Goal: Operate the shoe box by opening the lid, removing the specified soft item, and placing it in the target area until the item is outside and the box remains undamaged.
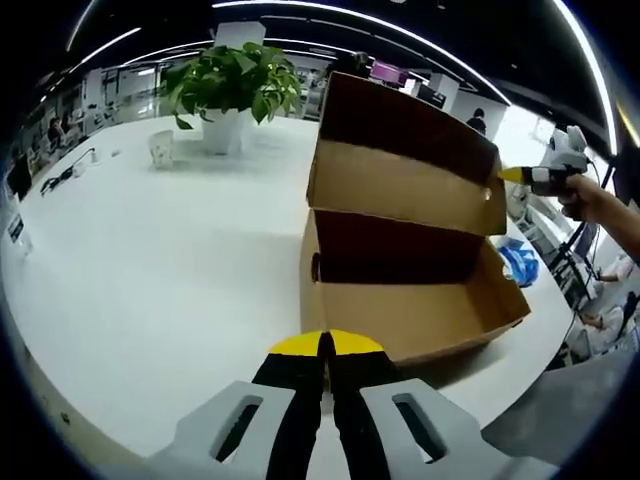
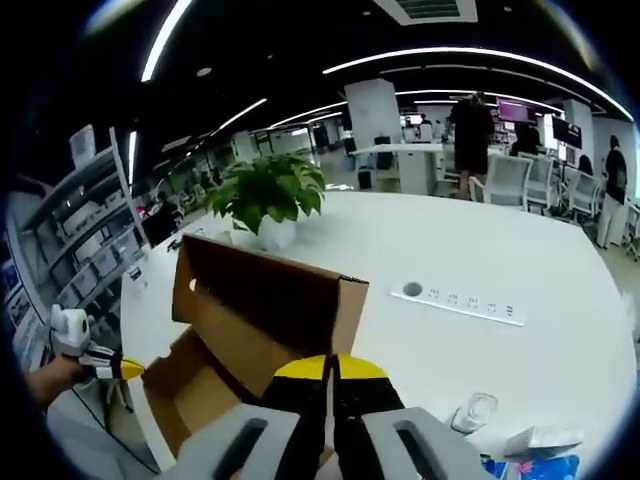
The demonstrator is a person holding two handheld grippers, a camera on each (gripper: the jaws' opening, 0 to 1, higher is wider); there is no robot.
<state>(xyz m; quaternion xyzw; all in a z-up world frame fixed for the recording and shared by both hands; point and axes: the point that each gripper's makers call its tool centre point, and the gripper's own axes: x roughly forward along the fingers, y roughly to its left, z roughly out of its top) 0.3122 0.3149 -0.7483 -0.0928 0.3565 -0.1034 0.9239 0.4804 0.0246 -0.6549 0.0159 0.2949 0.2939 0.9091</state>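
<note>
Right gripper [image 1: 515, 175], jaws closed on the lid [image 1: 405, 160], props the shoe box [image 1: 410, 300] open; left gripper [image 1: 325, 345] waits near, closed, empty.

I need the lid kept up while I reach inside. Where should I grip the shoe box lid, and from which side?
Pinch the shoe box lid by its turned-down front flap near its end corner, where the right gripper sits. Come in from the box's end, jaws across the thin cardboard: the lid stands raised on its rear hinge, leaving that edge free.
</note>
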